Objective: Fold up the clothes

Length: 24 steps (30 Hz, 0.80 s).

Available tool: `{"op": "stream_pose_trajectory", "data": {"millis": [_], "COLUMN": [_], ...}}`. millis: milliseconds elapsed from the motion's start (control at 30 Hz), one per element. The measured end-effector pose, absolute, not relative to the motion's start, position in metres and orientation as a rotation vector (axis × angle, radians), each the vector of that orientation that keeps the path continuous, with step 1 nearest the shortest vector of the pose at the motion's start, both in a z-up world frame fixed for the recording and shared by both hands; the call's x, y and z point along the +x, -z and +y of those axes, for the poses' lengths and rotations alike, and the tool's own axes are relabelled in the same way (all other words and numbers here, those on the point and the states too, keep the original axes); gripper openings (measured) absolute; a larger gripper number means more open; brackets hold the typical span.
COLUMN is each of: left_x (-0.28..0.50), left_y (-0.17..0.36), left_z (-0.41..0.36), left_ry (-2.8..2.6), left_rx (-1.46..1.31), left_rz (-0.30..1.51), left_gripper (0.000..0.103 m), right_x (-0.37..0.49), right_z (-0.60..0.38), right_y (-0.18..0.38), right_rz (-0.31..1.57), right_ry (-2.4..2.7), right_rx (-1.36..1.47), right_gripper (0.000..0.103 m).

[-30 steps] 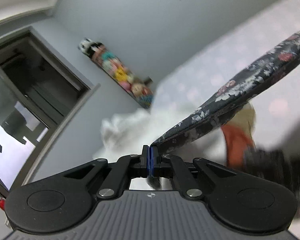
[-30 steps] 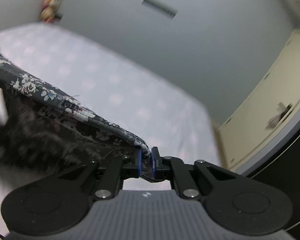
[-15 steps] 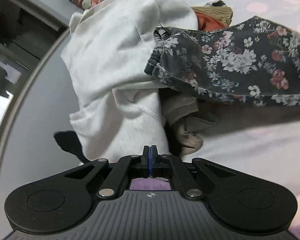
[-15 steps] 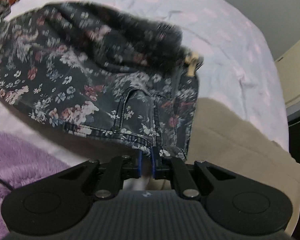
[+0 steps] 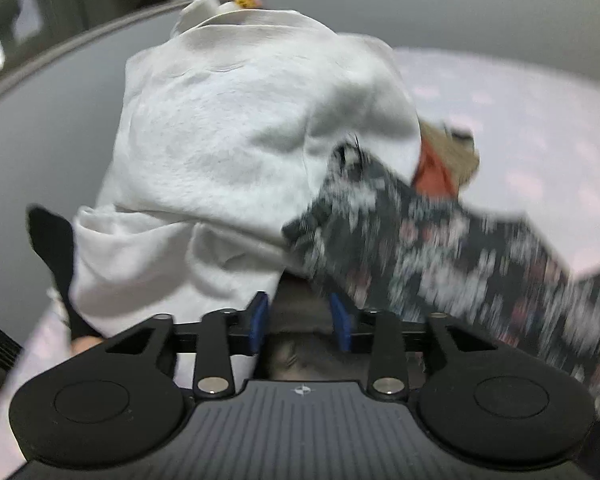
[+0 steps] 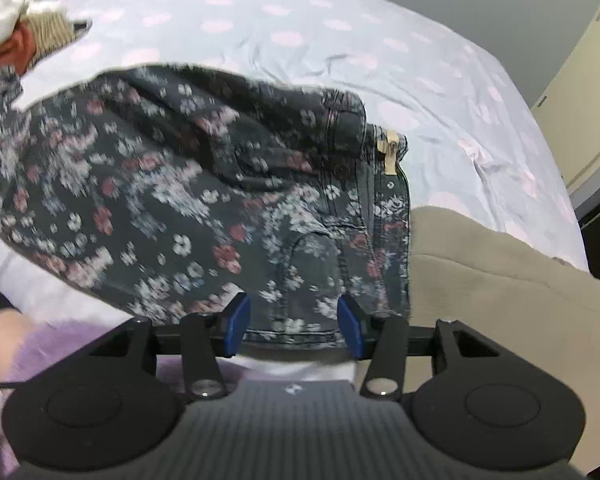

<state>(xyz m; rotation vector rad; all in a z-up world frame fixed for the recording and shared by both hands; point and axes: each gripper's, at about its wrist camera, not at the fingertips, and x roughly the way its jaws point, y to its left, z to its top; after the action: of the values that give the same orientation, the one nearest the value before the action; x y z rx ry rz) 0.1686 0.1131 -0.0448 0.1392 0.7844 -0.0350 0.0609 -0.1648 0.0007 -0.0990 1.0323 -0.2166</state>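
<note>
left claw (image 5: 299, 322): open, empty
right claw (image 6: 293, 324): open over waistband
floral jeans (image 6: 204, 208): lay on bed (image 6: 440, 92), released
tip: flatten legs before regripping waistband corners

- The left hand-held gripper (image 5: 300, 320) is matte black plastic, its two fingers tipped with blue pads (image 5: 258, 316).
- A ribbed dark-grey grip carries a small white emblem; round silver screws sit on the black linkage arms beside large circular housings.
- The right hand-held gripper (image 6: 294, 326) matches it, blue pads (image 6: 236, 322) included.
</note>
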Motion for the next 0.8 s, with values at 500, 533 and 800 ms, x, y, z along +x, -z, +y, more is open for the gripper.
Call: {"op": "stream_pose_trajectory", "data": {"millis": [500, 533, 800], "left_x": [0.169, 0.162, 0.145], "left_y": [0.034, 0.031, 0.045], "left_z": [0.106, 0.109, 0.141], "left_ry": [-0.023, -0.031, -0.133], "left_rx": [0.057, 0.065, 0.102], "left_rz": [0.717, 0.715, 0.802], "left_gripper": [0.005, 0.005, 0.005], "right_x": [0.064, 0.064, 0.061], "right_z": [-0.148, -0.147, -0.158], "right_y": [0.024, 0.024, 0.026], "right_rz": [0.900, 0.899, 0.885], "right_ry": [0.351, 0.352, 0.349], "right_rx": [0.035, 0.025, 0.084], "right_gripper": [0.071, 0.071, 0.071]}}
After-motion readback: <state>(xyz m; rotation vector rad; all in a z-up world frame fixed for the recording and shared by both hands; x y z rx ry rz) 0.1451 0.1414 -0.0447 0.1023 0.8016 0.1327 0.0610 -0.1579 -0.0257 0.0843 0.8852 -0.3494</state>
